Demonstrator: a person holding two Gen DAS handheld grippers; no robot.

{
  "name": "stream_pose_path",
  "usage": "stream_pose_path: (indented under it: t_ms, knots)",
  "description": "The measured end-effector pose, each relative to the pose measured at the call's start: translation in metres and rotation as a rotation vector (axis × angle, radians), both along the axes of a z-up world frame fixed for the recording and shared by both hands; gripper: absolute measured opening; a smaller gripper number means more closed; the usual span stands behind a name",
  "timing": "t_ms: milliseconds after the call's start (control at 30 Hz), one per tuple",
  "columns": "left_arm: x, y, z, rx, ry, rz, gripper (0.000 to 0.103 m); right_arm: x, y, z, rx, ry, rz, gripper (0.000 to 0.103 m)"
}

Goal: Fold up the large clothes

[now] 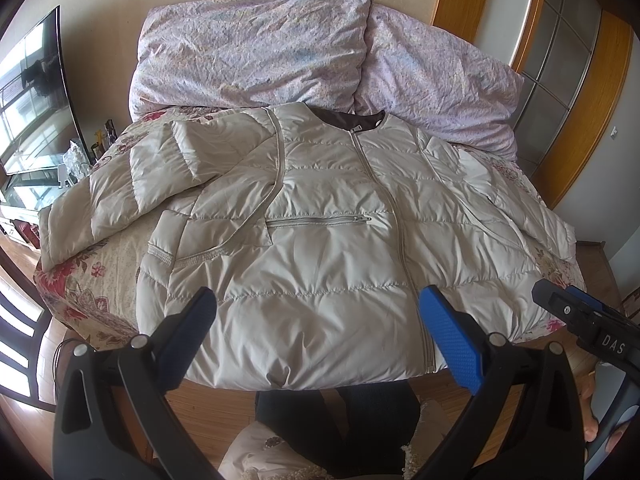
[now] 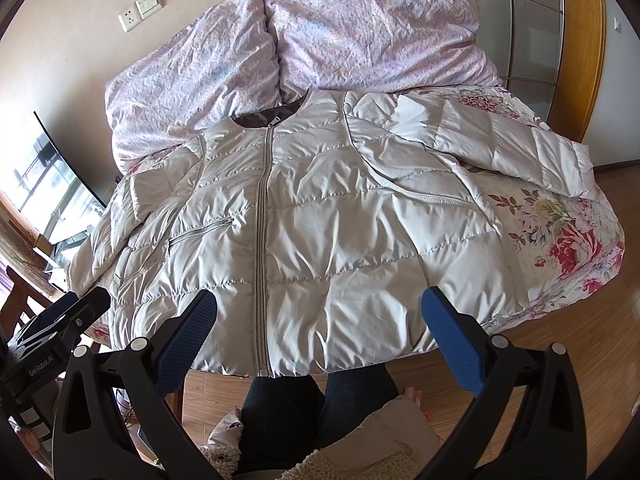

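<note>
Cream quilted jacket (image 1: 320,240) lies flat, front up and zipped, on floral bedspread (image 1: 80,292); hem hangs just over the near edge, collar end touches lilac duvet (image 1: 256,52) bunched at the far side. One sleeve folded across the chest on the left in the left wrist view, other sleeve spread out to the side. Zipped chest pocket (image 1: 320,221) shut, contents not visible. Left gripper (image 1: 318,312) fingers wide apart, holding nothing, above the hem. Right gripper (image 2: 320,312) also spread wide, empty, above the hem near the zipper. Person's dark trouser legs (image 2: 320,412) below the edge, wood floor (image 2: 560,344) around.
</note>
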State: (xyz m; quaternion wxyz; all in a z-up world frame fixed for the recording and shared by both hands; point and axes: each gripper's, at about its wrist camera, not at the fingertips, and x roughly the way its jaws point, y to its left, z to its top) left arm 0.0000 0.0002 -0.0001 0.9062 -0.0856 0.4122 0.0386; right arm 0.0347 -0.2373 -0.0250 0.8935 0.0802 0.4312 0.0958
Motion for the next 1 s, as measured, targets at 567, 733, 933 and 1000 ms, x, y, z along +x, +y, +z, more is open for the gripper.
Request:
stream_pose_path:
  t_ms: [567,733,933,1000]
  knots:
    - [0.015,0.002,-0.011,-0.004,0.028,0.002,0.101,0.017,-0.003,-0.012,0.015,0.034,-0.025,0.102]
    - [0.023,0.003,-0.016,0.006,0.040,0.006,0.101,0.026,-0.008,-0.017,0.008,0.024,-0.059,0.102]
    - [0.039,0.011,-0.026,-0.013,0.064,0.011,0.101,0.054,-0.055,-0.032,0.097,-0.042,-0.167,0.102]
    - [0.045,0.015,-0.030,-0.029,0.069,0.006,0.101,0.064,-0.074,-0.038,0.120,-0.048,-0.215,0.102]
